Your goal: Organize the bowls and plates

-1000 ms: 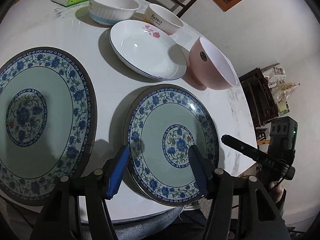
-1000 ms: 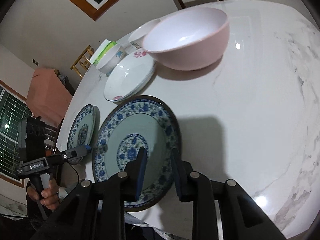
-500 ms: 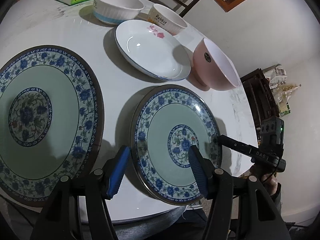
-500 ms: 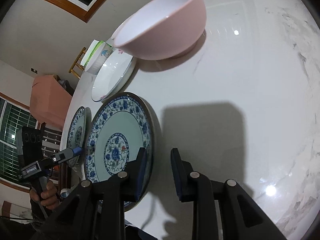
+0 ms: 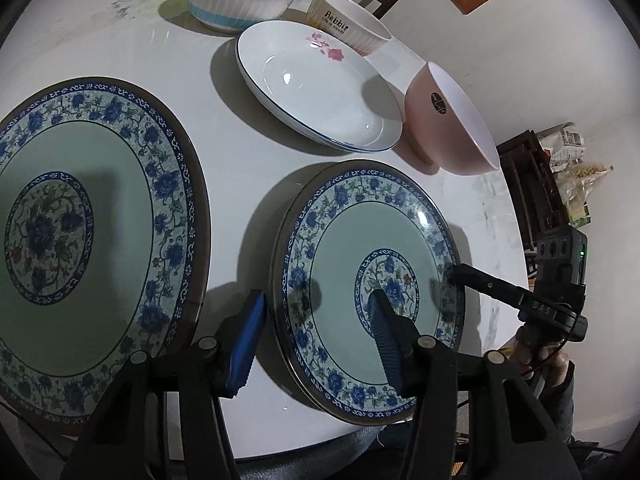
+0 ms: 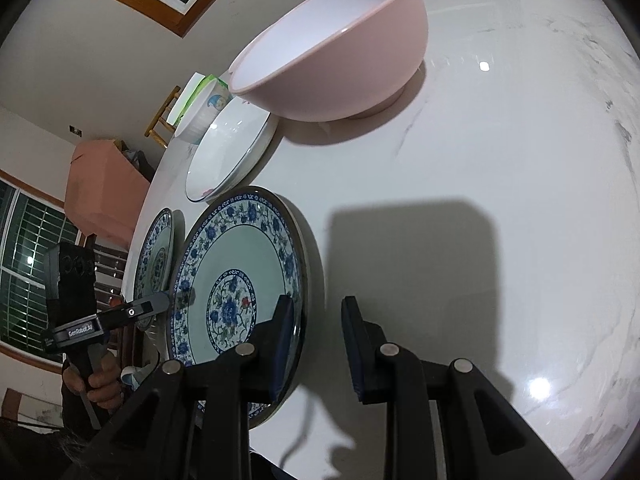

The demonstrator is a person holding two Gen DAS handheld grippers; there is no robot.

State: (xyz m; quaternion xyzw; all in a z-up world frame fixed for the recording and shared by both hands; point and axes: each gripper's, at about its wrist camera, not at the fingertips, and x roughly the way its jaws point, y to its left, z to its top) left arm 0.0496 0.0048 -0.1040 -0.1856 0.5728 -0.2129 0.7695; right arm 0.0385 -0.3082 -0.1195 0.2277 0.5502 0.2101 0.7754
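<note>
While half-hidden, plate (image 6: 256, 256) rim perhaps gripped

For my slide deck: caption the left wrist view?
Left hand-held gripper closing astride blue-patterned plate's rim on table.

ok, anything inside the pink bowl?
The pink bowl looks empty: the right wrist view shows a plain white inner wall with nothing on it. Its bottom is hidden by the near rim, so something small and flat there cannot be ruled out.
</note>
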